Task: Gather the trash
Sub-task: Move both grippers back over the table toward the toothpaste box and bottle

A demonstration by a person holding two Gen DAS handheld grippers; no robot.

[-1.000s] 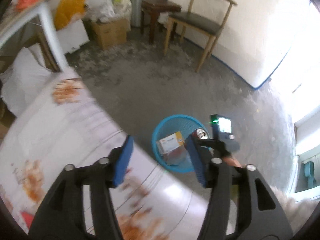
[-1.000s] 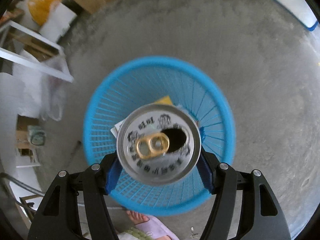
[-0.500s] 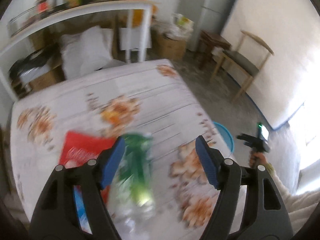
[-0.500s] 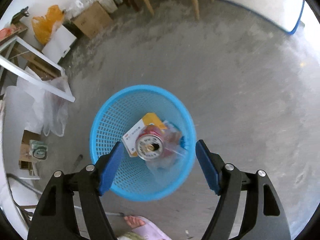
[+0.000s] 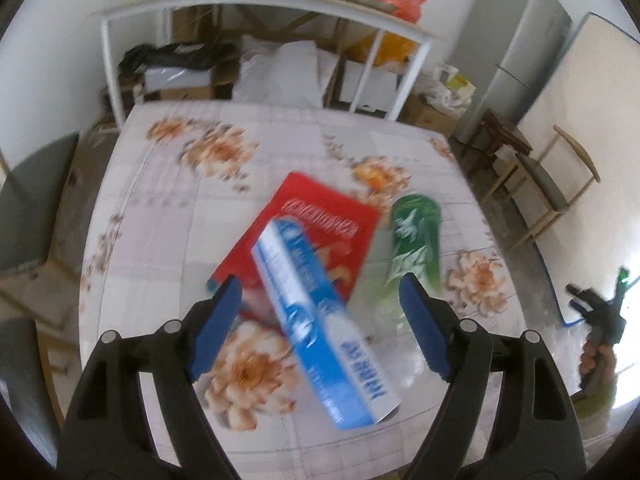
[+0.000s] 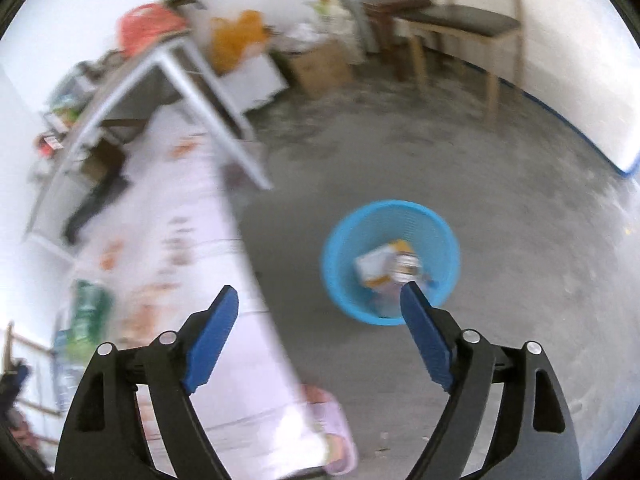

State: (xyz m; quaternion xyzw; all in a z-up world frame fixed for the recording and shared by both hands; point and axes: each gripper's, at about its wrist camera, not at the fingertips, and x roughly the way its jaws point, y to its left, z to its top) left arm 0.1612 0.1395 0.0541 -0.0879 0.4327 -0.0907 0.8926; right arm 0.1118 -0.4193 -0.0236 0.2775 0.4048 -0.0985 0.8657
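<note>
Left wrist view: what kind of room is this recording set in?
Most likely a lived-in home room, part dining space and part storage: a table with a floral cloth, a wooden chair by the wall, a grey fridge, and a cluttered white shelf frame over boxes and bags.

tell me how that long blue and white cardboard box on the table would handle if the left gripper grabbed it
The long blue and white cardboard box looks light and probably empty, so it may crush. Its flat sides should not roll. It overlaps the flat red packet, so that might shift.
</note>
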